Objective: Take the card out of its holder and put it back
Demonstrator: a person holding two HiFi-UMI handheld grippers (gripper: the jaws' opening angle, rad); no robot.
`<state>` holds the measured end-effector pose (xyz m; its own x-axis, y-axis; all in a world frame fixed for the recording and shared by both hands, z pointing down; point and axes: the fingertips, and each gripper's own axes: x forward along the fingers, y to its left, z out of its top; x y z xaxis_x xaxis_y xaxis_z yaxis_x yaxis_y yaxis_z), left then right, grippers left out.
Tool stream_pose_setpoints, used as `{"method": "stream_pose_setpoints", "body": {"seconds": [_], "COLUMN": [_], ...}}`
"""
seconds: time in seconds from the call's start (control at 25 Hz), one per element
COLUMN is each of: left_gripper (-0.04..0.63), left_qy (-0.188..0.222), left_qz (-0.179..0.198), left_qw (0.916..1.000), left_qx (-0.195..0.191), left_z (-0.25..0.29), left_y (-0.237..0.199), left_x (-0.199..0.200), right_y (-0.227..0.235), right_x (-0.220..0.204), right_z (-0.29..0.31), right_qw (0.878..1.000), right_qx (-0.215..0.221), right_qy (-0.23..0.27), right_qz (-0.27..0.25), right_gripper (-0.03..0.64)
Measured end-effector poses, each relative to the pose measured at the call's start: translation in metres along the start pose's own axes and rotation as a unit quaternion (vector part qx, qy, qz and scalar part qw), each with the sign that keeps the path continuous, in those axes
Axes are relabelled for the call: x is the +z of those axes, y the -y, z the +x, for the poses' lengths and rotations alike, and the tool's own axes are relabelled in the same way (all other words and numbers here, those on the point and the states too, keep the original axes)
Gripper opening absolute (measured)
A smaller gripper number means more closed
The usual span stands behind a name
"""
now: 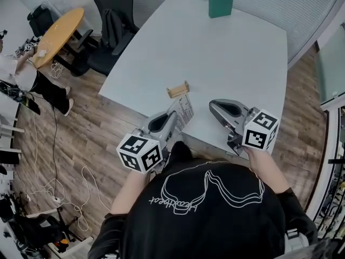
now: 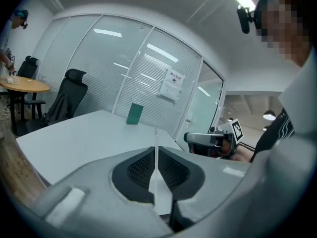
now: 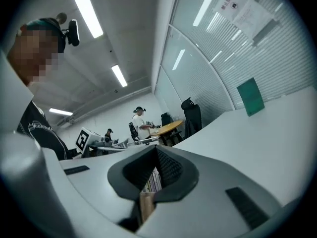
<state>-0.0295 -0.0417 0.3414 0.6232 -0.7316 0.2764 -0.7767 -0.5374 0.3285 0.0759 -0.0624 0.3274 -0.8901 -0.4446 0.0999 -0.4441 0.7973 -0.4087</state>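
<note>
The card [image 1: 185, 112] is pinched edge-on between the tightly closed fingers of the left gripper [image 1: 175, 115], by the near edge of the white table [image 1: 215, 53]. The wooden holder [image 1: 178, 90] is seen on the table just beyond. The right gripper [image 1: 212, 107] is closed, with nothing held.

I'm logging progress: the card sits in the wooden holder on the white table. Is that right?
Not quite. The card is out of the wooden holder, clamped in the left gripper, as the head view shows. The holder does stand on the white table.
</note>
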Motion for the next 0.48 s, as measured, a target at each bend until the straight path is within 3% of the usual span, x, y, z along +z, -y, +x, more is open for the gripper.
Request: {"method": "stream_pose_setpoints", "body": {"seconds": [0.12,0.28,0.48], "left_gripper": [0.026,0.026,0.026], "left_qy": [0.009,0.010,0.009], "left_qz": [0.003,0.008,0.010], "left_qw": [0.9999,0.9998,0.9998], "left_qx": [0.008,0.012,0.012], "left_z": [-0.006,-0.009,-0.009], "left_y": [0.010,0.015,0.016], "left_x": [-0.001,-0.003,-0.002], "right_y": [-0.006,-0.015,-0.009], "right_x": [-0.004,-0.012,-0.023], "right_z": [-0.003,-0.004,-0.002], "right_qw": [0.998,0.998,0.996], "right_qx": [-0.018,-0.005,-0.020], "right_qy": [-0.026,-0.036,-0.053], "right_qz": [-0.054,-0.058,-0.074], "right_gripper": [0.009,0.009,0.009]}}
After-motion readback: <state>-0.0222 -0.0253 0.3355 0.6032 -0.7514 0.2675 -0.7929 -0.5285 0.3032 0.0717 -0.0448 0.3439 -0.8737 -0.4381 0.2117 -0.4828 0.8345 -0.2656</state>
